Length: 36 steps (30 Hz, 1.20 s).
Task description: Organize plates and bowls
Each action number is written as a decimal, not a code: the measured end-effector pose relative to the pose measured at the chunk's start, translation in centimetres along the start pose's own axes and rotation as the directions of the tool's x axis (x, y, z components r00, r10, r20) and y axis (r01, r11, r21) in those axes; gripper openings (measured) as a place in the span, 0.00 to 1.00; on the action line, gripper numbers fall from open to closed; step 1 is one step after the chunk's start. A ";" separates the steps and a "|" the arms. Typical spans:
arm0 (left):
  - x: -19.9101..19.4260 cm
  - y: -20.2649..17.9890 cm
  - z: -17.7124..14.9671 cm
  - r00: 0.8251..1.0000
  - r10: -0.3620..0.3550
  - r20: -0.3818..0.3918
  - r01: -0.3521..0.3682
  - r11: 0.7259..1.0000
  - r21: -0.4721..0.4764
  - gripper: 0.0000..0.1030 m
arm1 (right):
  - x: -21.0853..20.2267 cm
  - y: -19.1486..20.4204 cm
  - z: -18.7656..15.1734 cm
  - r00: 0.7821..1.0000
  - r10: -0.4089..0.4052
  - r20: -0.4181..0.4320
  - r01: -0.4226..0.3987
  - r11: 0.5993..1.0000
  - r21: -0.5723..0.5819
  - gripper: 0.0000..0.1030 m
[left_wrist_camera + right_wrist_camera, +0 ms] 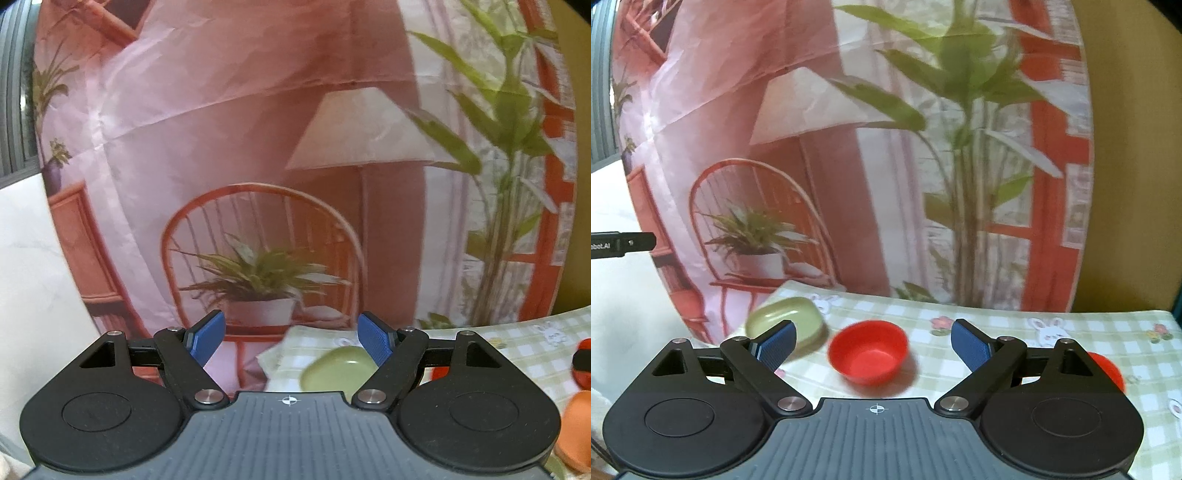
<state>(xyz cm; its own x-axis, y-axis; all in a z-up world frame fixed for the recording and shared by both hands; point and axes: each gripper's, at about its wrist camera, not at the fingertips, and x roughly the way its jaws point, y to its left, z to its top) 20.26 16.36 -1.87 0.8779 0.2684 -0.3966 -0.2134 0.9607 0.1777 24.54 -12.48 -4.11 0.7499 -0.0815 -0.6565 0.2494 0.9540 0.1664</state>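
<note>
1. Behind the checked surface (997, 325) a printed backdrop (812, 147) is hung.
2. Left gripper (291, 338) jaws are held wide, empty, before the green dish (338, 369).
3. Right gripper (873, 345) jaws are spread, empty, around the red bowl (868, 350); the green dish (785, 319) is seen at far left.

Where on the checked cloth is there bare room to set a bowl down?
Free: the checked tablecloth right of the red bowl, up to the bunny prints along the far edge. Crowded: the left corner, where the green dish sits close beside that bowl. A second red bowl peeks out at the right.
</note>
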 end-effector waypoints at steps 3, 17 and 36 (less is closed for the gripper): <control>1.9 1.4 0.1 1.000 0.013 -0.026 -0.014 1.000 -0.022 0.79 | 1.7 1.3 1.2 0.999 0.032 -0.004 -0.032 0.999 0.001 0.87; 16.1 5.6 -5.1 0.969 -0.107 -0.223 0.047 0.965 -0.260 0.79 | 17.8 7.7 6.4 0.986 0.113 -0.123 -0.122 0.990 -0.065 0.81; 26.6 3.6 -10.7 0.880 -0.237 -0.411 0.090 0.934 -0.346 0.65 | 37.3 8.6 2.6 0.842 -0.007 -0.539 -0.006 1.000 -0.022 0.45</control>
<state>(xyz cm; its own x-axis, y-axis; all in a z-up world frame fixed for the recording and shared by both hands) 38.29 27.76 -21.45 0.6471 0.0375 -0.7615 -0.2685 0.9460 -0.1815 56.22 -8.10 -25.29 0.2992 0.0806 -0.9508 0.2314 0.9605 0.1543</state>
